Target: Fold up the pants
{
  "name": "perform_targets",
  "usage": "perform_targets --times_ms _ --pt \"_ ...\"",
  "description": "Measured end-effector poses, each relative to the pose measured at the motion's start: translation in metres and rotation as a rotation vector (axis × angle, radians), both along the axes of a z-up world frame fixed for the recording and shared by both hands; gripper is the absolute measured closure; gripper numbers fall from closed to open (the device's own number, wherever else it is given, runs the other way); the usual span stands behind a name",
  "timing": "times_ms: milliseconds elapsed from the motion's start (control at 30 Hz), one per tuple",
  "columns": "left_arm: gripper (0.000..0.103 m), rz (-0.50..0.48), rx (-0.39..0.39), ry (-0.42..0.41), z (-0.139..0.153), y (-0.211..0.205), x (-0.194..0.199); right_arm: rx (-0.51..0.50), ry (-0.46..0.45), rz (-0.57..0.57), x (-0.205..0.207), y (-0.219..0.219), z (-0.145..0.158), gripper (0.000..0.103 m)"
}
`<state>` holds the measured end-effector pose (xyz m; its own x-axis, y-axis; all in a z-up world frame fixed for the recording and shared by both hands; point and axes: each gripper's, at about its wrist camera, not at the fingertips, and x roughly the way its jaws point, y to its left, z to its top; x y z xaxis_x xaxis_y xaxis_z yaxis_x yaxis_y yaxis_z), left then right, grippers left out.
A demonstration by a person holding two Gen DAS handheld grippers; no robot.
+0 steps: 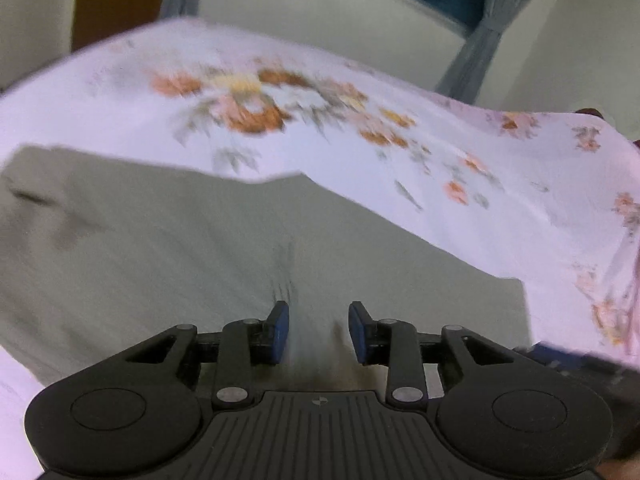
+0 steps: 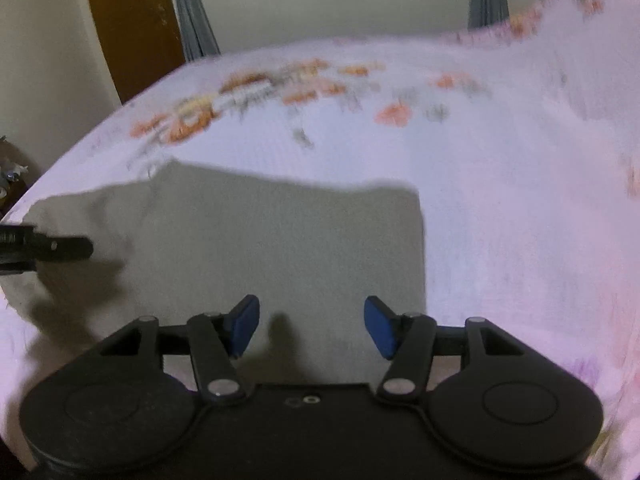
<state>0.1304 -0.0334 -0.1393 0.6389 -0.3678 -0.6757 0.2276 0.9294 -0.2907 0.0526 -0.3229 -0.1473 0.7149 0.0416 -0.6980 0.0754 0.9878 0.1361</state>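
While blur smears both views, grey pants (image 1: 200, 248) lying flat in a folded block on a floral bedsheet (image 1: 280, 92), filling the lower middle of each view. Left gripper (image 1: 319, 332) low over the cloth at 6 o'clock, blue pads (image 1: 280, 330) spread apart, pinching nothing, a small pucker of fabric just ahead at 12 o'clock. Right gripper (image 2: 312, 328) likewise spread and empty above the pants, the folded edge running off toward 3 o'clock. Other gripper's finger entering at 9 o'clock in the right wrist view. Risks, as judgement: closing on only the top layer would drag the fold askew; catching the bedsheet with the pants would bunch both. No containers visible.
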Motion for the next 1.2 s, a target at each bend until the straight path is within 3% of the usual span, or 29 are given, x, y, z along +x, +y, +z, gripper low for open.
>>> perform_targets --times_ms 133,233,333,400,567,733,933,1200 --pt "0.071 0.040 -0.043 0.044 0.000 0.013 0.013 0.013 -0.021 -0.025 0.022 -0.003 0.004 0.043" --pt "0.071 -0.023 -0.035 0.055 -0.003 -0.003 0.016 0.021 -0.018 -0.030 0.027 0.001 -0.004 0.041" --pt "0.070 -0.104 0.000 0.079 -0.016 -0.031 0.017 0.008 0.079 -0.001 0.032 0.008 -0.033 0.040" --pt "0.064 -0.126 0.043 0.106 -0.029 -0.044 0.019 -0.031 0.055 0.021 0.027 0.012 -0.042 0.039" --pt "0.064 -0.145 0.088 0.083 -0.025 -0.061 0.024 -0.021 0.037 0.025 0.031 0.008 -0.027 0.039" --pt "0.063 -0.140 0.100 0.084 -0.022 -0.077 0.050 -0.044 0.011 -0.008 0.061 -0.003 -0.018 0.039" --pt "0.063 -0.136 0.112 0.070 -0.042 -0.083 0.059 -0.069 0.064 0.003 0.080 -0.001 -0.046 0.034" --pt "0.063 -0.146 0.149 0.047 -0.044 -0.085 0.046 -0.070 0.080 0.000 0.072 0.003 -0.043 0.033"
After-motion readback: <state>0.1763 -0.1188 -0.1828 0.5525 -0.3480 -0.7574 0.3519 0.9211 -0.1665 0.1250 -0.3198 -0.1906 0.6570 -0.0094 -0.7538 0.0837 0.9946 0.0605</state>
